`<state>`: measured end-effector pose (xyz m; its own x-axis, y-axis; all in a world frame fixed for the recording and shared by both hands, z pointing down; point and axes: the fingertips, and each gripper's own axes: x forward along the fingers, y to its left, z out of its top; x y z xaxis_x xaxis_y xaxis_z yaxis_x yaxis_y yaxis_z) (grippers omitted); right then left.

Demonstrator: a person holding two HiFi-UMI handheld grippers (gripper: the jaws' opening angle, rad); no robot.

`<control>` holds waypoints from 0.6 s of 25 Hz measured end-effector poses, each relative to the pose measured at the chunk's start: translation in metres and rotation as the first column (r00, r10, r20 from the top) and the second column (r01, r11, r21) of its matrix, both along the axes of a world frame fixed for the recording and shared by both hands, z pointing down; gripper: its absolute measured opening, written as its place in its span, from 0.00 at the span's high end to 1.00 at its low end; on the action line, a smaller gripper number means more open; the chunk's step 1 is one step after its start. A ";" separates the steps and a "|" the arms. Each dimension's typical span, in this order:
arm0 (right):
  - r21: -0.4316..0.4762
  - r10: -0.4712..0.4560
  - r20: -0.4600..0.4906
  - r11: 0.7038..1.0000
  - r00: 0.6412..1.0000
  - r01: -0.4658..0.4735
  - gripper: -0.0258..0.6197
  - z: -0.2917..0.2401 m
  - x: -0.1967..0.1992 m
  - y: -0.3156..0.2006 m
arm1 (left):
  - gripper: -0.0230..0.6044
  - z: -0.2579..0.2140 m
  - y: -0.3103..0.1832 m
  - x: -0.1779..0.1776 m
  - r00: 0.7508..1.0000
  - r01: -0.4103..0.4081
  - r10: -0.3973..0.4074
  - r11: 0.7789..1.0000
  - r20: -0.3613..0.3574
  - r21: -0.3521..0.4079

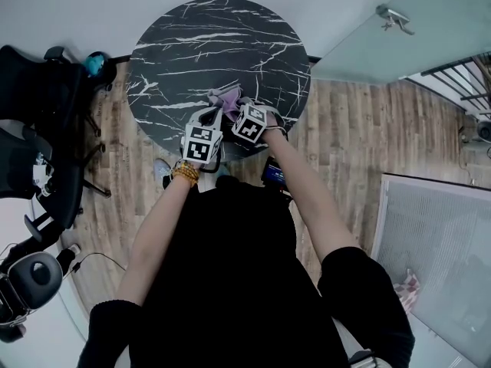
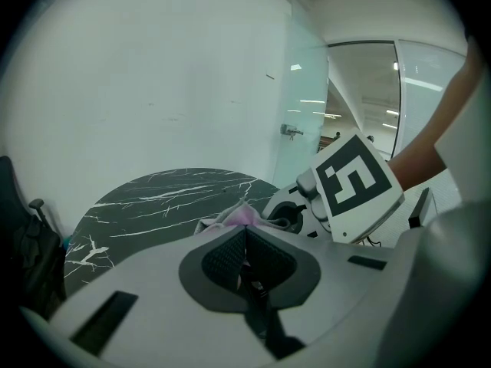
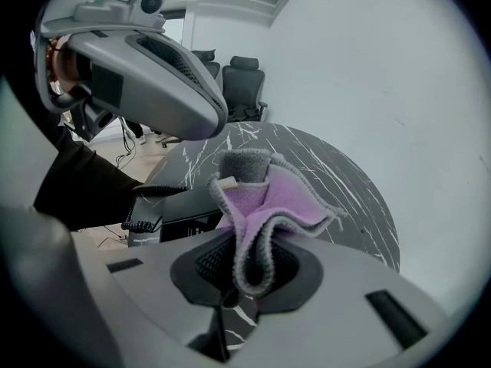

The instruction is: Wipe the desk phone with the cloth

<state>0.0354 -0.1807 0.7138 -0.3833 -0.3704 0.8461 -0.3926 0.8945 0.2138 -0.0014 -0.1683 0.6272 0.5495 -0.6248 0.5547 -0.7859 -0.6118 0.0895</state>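
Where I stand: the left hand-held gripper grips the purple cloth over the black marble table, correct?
Wrong side: the right hand-held gripper grips the purple cloth over the black marble table, as the right gripper view shows.

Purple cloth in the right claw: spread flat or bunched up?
Bunched up. The purple-and-grey cloth is folded over itself, pinched in the right claw, edges sticking up.
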 end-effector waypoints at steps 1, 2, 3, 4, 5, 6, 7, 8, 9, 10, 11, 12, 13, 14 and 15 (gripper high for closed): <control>-0.004 -0.003 -0.003 1.000 1.000 0.003 0.87 0.000 -0.001 0.002 | 0.94 0.000 0.000 -0.001 1.000 0.001 -0.001 1.000 0.000 -0.002; -0.007 -0.005 -0.005 1.000 1.000 0.005 0.87 0.001 -0.002 0.003 | 0.94 0.001 0.000 -0.001 1.000 0.002 -0.002 1.000 -0.001 -0.003; -0.010 -0.006 -0.005 1.000 1.000 0.006 0.87 0.001 -0.002 0.005 | 0.94 0.001 0.001 -0.001 1.000 0.003 -0.003 1.000 -0.001 -0.005; -0.013 -0.006 -0.005 1.000 1.000 0.006 0.87 0.002 -0.002 0.006 | 0.94 0.001 0.001 -0.001 1.000 0.003 -0.003 1.000 -0.002 -0.006; -0.016 -0.005 -0.003 1.000 1.000 0.004 0.87 0.002 -0.002 0.007 | 0.94 0.002 0.001 0.000 1.000 0.002 -0.002 1.000 -0.002 -0.007; -0.017 -0.003 0.000 1.000 1.000 0.003 0.87 0.003 -0.002 0.008 | 0.94 0.003 0.002 0.000 1.000 0.002 -0.002 1.000 -0.002 -0.008; -0.017 -0.001 0.003 1.000 1.000 0.001 0.87 0.003 -0.002 0.008 | 0.94 0.004 0.002 0.000 1.000 0.002 -0.002 1.000 -0.001 -0.009; -0.019 0.001 0.007 1.000 1.000 -0.001 0.87 0.004 -0.002 0.008 | 0.94 0.005 0.002 0.000 1.000 0.001 -0.001 1.000 0.000 -0.012; -0.021 0.002 0.009 1.000 1.000 -0.002 0.87 0.004 -0.002 0.009 | 0.94 0.006 0.003 -0.001 1.000 0.001 -0.001 1.000 0.002 -0.016; -0.021 0.004 0.009 1.000 1.000 -0.004 0.87 0.005 -0.002 0.009 | 0.94 0.008 0.004 -0.002 1.000 0.000 0.000 1.000 0.005 -0.020; -0.021 0.006 0.009 1.000 1.000 -0.005 0.87 0.005 -0.002 0.010 | 0.94 0.010 0.005 -0.002 1.000 0.000 0.000 1.000 0.008 -0.024; -0.023 0.007 0.011 1.000 1.000 -0.007 0.87 0.005 -0.003 0.011 | 0.94 0.012 0.007 -0.003 1.000 0.000 0.000 1.000 0.011 -0.027; -0.027 0.008 0.014 1.000 1.000 -0.008 0.87 0.004 -0.003 0.012 | 0.94 0.013 0.008 -0.004 1.000 0.000 0.000 1.000 0.013 -0.029; -0.031 0.011 0.018 0.999 1.000 -0.010 0.87 0.004 -0.004 0.013 | 0.94 0.014 0.009 -0.005 1.000 0.001 0.000 1.000 0.014 -0.031; -0.032 0.013 0.021 0.999 1.000 -0.013 0.87 0.004 -0.004 0.013 | 0.94 0.015 0.009 -0.005 1.000 0.001 0.000 0.999 0.014 -0.033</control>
<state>0.0318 -0.1679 0.7181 -0.3962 -0.3487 0.8494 -0.4083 0.8955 0.1772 -0.0067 -0.1592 0.6424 0.5411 -0.6062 0.5828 -0.7876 -0.6083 0.0984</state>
